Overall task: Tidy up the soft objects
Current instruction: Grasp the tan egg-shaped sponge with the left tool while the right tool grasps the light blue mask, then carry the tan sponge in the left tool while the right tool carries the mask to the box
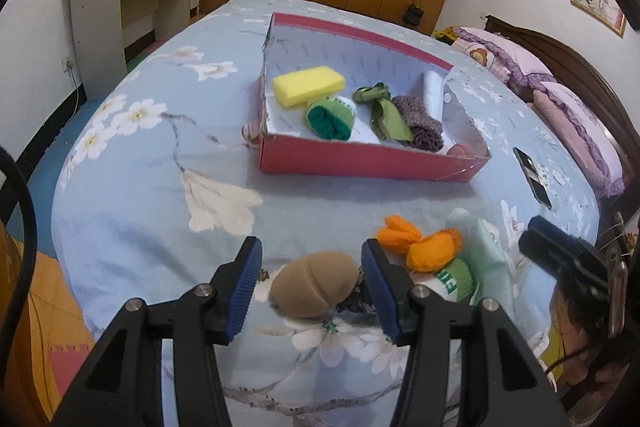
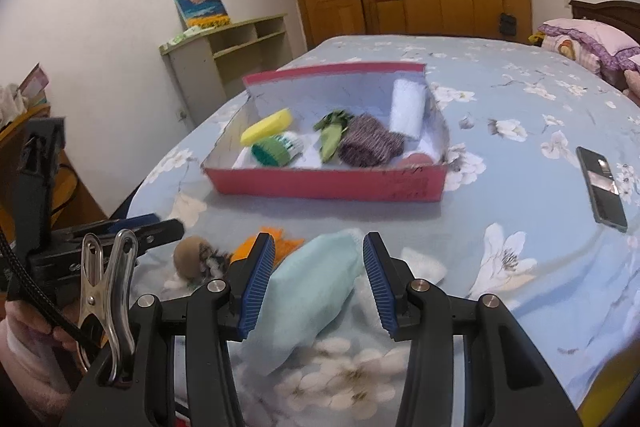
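Tan sock ball (image 1: pixel 314 283) lying on bedspread between left gripper (image 1: pixel 312 287), jaws wide. Right gripper (image 2: pixel 319 285) straddling mint cloth (image 2: pixel 308 291), jaws wide. Risk: closing fingers snagging the neighbouring orange bundle (image 1: pixel 420 245), likely dragging it toward the red box (image 1: pixel 372 167).

**Colours on the bed**

The bedspread (image 1: pixel 160 195) is pale blue with white blossoms. The box (image 1: pixel 360 167) is red outside, white inside. Inside it lie a yellow sponge (image 1: pixel 308 85), a green sock roll (image 1: pixel 330 117) and purple knit (image 1: pixel 422 123). Outside it lie a tan roll (image 1: pixel 314 285), an orange cloth (image 1: pixel 418 245) and a mint cloth (image 2: pixel 308 291).

Floral bed (image 1: pixel 132 187) carries red box (image 1: pixel 360 167), phone (image 1: pixel 534 177), loose socks (image 1: pixel 314 289).
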### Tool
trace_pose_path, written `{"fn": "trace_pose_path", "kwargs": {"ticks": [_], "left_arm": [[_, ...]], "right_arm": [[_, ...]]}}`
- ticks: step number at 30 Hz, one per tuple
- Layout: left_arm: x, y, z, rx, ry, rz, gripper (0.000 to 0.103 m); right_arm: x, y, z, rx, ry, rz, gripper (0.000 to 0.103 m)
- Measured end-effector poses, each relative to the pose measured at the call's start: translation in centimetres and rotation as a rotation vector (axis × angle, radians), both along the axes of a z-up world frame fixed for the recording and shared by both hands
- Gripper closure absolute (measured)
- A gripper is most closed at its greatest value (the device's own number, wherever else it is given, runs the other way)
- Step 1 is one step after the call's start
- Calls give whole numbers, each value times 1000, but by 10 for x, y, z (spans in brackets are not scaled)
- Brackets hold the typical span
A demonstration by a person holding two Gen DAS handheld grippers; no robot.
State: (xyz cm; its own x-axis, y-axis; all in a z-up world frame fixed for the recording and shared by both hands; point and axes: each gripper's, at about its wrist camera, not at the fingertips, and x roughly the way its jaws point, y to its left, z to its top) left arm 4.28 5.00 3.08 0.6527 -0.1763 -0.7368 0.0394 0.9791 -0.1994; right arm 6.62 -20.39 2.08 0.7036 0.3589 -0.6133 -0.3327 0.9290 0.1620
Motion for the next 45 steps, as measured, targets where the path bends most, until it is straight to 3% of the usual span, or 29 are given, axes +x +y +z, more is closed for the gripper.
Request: {"fn": "trace_pose_path", "kwargs": {"ticks": [9, 15, 22, 29, 35, 45], "left_arm": [[3, -5, -18, -8, 55, -19, 49], [3, -6, -29, -18, 71, -17, 46], [6, 7, -33, -68, 97, 11, 45], [5, 10, -35, -100, 102, 17, 45], [3, 10, -32, -116, 92, 16, 56], [-7, 7, -12, -66, 22, 28, 57]], "right_arm": [[-5, 14, -20, -46, 58, 36, 56], [1, 10, -29, -19, 105, 42, 56], [4, 15, -37, -26, 138, 46, 56], [7, 12, -45, -19, 172, 45, 70], [-2, 15, -35, -20, 106, 68, 78], [-14, 14, -17, 3, 7, 80, 79]]}}
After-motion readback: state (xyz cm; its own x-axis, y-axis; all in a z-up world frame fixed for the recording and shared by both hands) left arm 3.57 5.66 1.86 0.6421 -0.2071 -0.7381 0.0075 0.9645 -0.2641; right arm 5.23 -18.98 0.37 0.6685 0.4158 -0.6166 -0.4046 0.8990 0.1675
